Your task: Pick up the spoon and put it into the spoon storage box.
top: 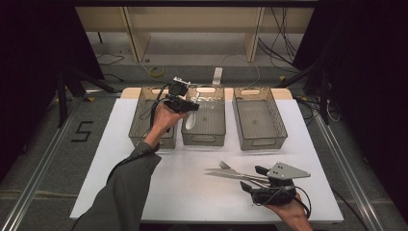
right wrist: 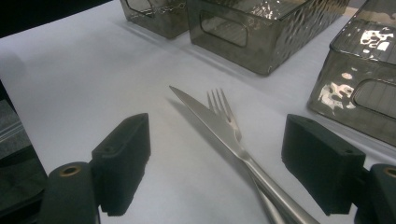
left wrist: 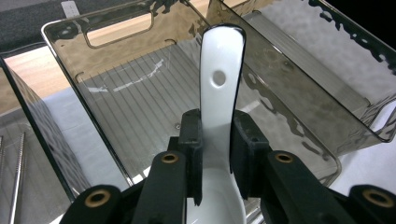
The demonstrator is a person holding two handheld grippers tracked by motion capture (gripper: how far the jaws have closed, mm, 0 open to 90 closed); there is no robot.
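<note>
My left gripper (top: 185,103) is shut on a white ceramic spoon (top: 191,119), held over the near left part of the middle smoked-plastic bin (top: 204,140). In the left gripper view the jaws (left wrist: 218,140) clamp the spoon (left wrist: 219,79) near its bowl, with the handle pointing away over the bin's ribbed floor (left wrist: 135,107). A steel knife (top: 226,175) and fork (top: 230,168) lie crossed on the white table. My right gripper (top: 253,178) stands open by their handles. In the right gripper view the knife (right wrist: 219,133) and fork (right wrist: 219,102) run between its wide-apart jaws (right wrist: 223,161), untouched.
Three bins stand in a row at the back of the white table (top: 192,192): the left bin (top: 144,137), the middle one and the right bin (top: 260,142). Thin metal rods (left wrist: 18,163) lie in the left bin. Dark floor and rails surround the table.
</note>
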